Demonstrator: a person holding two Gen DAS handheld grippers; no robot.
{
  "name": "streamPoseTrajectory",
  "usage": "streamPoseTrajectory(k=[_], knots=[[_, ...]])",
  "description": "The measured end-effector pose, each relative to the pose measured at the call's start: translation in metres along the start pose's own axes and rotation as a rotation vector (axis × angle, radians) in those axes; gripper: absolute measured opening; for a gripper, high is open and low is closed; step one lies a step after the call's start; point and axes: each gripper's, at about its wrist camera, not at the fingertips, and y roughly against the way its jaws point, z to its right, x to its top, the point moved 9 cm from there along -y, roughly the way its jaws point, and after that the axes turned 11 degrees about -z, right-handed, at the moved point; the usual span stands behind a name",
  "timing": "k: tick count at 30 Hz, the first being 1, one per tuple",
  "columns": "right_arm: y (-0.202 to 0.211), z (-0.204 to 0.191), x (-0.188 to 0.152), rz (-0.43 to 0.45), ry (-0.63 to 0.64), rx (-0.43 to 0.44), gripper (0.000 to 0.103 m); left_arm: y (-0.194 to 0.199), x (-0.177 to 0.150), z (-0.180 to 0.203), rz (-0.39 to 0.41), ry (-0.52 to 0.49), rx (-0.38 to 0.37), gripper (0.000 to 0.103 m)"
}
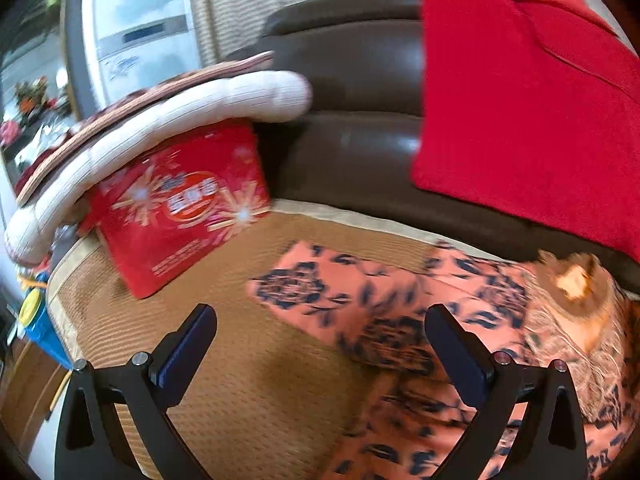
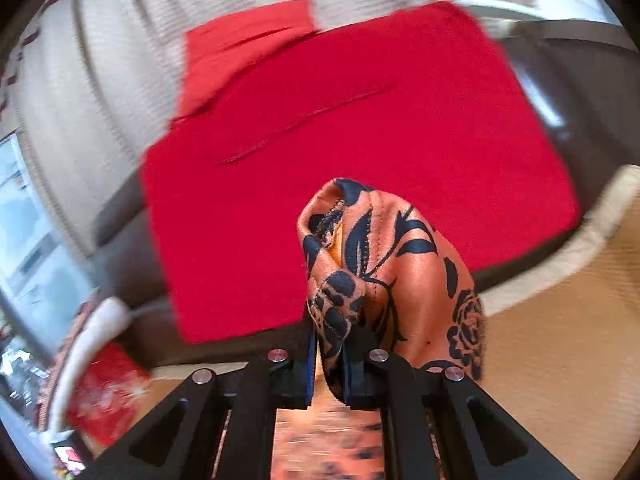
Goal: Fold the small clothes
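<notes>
An orange garment with a dark blue flower print (image 1: 360, 312) lies spread on a woven tan mat (image 1: 248, 360), blurred by motion. My left gripper (image 1: 320, 344) hangs open above the mat at the garment's left edge, with nothing between its fingers. In the right wrist view my right gripper (image 2: 329, 364) is shut on a bunched fold of the same orange garment (image 2: 384, 264), lifted off the mat. The cloth sticks up past the fingertips and drapes to the right.
A red cloth (image 1: 520, 112) hangs over the dark brown sofa back (image 1: 352, 80). A red printed bag (image 1: 180, 204) leans at the mat's left under a white padded cushion (image 1: 168, 120). A blue and yellow object (image 1: 36, 316) sits off the left edge.
</notes>
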Motion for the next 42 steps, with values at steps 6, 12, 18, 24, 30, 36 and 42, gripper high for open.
streamPoseTrajectory(k=[6,12,18,24,30,36,42], knots=[[-0.065,-0.057,-0.02,-0.193,-0.025,0.16,0.033,-0.017,0.008,-0.048,-0.043,0.096,0.009,0.103],[-0.071,-0.047,-0.032,-0.093,-0.065,0.215,0.089,-0.027,0.009,-0.061,-0.077,0.122,0.001,0.103],[-0.111,-0.056,-0.091,-0.308,-0.059,0.289,0.088,-0.04,0.006,-0.069,-0.126,0.161,0.009,0.103],[-0.17,-0.108,-0.174,-0.533,0.023,0.334,0.081,-0.048,0.005,-0.081,-0.154,0.214,0.02,0.103],[-0.17,-0.093,-0.155,-0.449,0.02,0.276,0.081,-0.072,-0.001,-0.072,-0.239,0.226,-0.099,0.103],[-0.142,-0.015,-0.109,-0.309,-0.188,0.268,0.08,-0.096,-0.003,-0.046,-0.355,0.258,-0.319,0.103],[-0.152,0.01,-0.114,-0.298,-0.333,0.369,0.08,-0.109,-0.005,-0.057,-0.393,0.335,-0.398,0.068]])
